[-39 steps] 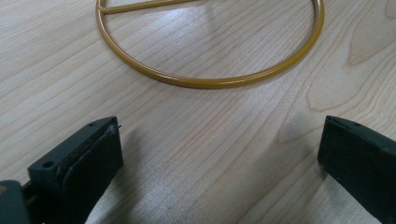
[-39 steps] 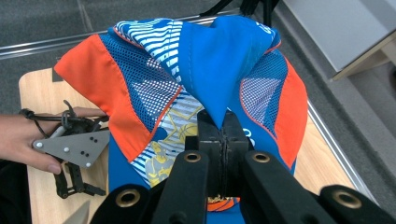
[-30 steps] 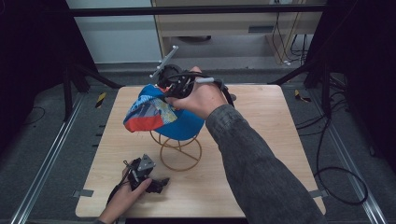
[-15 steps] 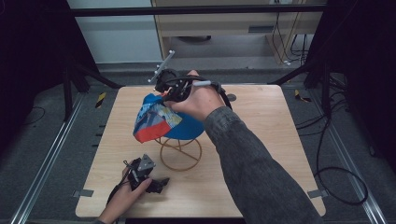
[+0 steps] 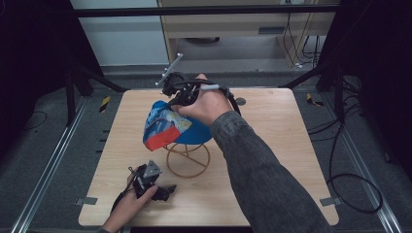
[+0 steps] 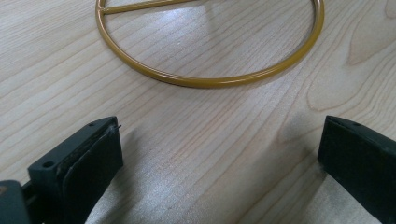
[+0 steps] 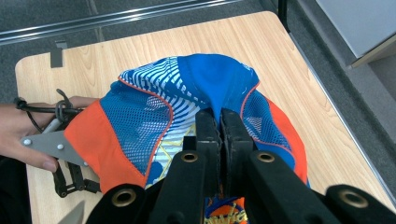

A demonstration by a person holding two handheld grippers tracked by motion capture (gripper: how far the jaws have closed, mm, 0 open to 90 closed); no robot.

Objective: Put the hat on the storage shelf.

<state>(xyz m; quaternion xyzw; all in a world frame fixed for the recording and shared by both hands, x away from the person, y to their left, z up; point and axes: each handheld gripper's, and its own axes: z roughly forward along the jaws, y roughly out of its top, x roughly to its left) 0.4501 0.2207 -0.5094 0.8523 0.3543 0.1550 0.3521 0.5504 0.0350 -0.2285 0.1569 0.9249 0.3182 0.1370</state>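
Your right gripper (image 7: 218, 122) has its jaws pinched nearly together on a fold of the blue, white and orange mesh cap (image 7: 187, 107), gripping the fabric near the crown. In the high view that gripper (image 5: 180, 94) sits at about 12 o'clock of the cap (image 5: 167, 127), with your right hand (image 5: 206, 103) wrapped over it and your grey sleeve (image 5: 262, 174) running back toward 5 o'clock. The cap rests draped over the top of the gold wire stand (image 5: 187, 158), its orange brim pointing toward 8 o'clock; how fully it is seated on the stand is hard to judge, since the fabric hides the stand's top.

Your left gripper (image 5: 154, 183) lies low on the wooden table (image 5: 272, 145) at about 7 o'clock of the stand, held in your left hand (image 5: 127, 206). Its jaws stand wide apart with nothing between them, only bare tabletop. In the left gripper view the stand's round base ring (image 6: 210, 79) lies flat on the table just ahead of the jaws, apart from them.
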